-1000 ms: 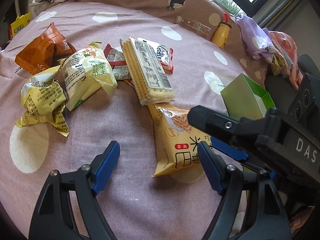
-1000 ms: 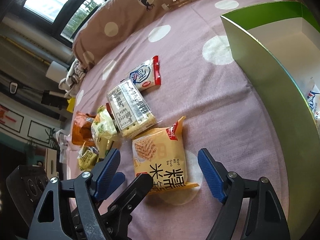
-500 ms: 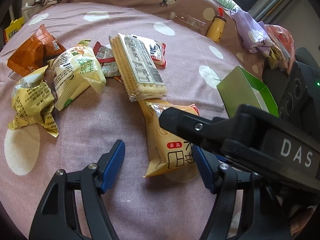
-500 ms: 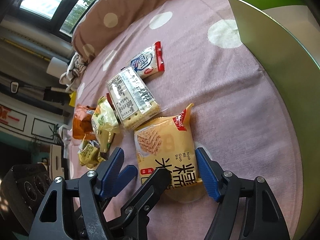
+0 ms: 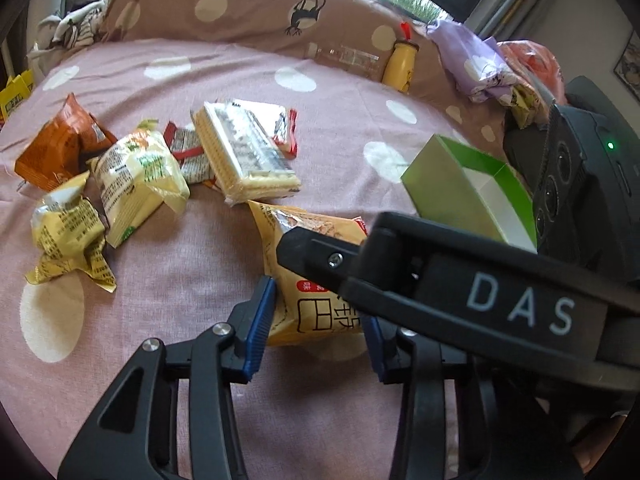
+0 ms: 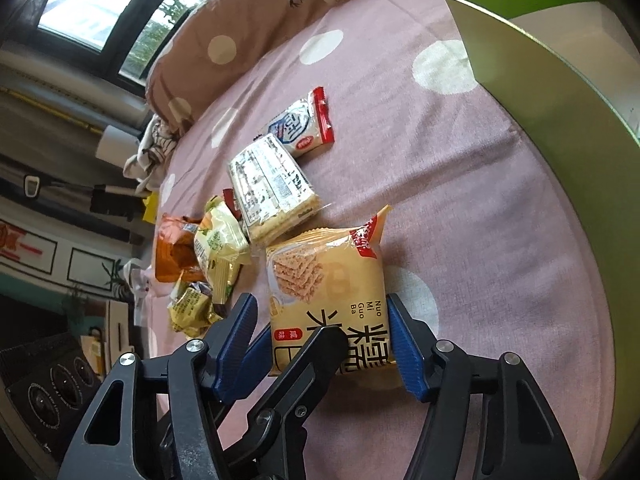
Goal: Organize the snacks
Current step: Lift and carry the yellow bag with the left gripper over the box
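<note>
A yellow-orange rice cracker bag point(image 5: 310, 280) point(image 6: 328, 292) lies on the pink dotted bedspread. My left gripper point(image 5: 318, 316) is closed on its near end, both blue pads touching its sides. My right gripper point(image 6: 324, 340) straddles the same bag; its right pad touches the bag's edge, its left pad stands a little off. The right gripper's finger crosses the left wrist view above the bag. The green open box point(image 5: 468, 196) point(image 6: 560, 92) stands to the right.
A biscuit pack point(image 5: 244, 152), a red-white packet point(image 6: 304, 128), two yellow bags point(image 5: 136, 176) and an orange bag point(image 5: 60, 144) lie in a pile at left. A yellow bottle point(image 5: 400, 64) and cloth bundles sit by the brown pillow point(image 5: 240, 4) at the back.
Both grippers moved forward onto the rice cracker bag. The left gripper's jaws narrowed from wide open to gripping the bag; the right jaws also narrowed around it.
</note>
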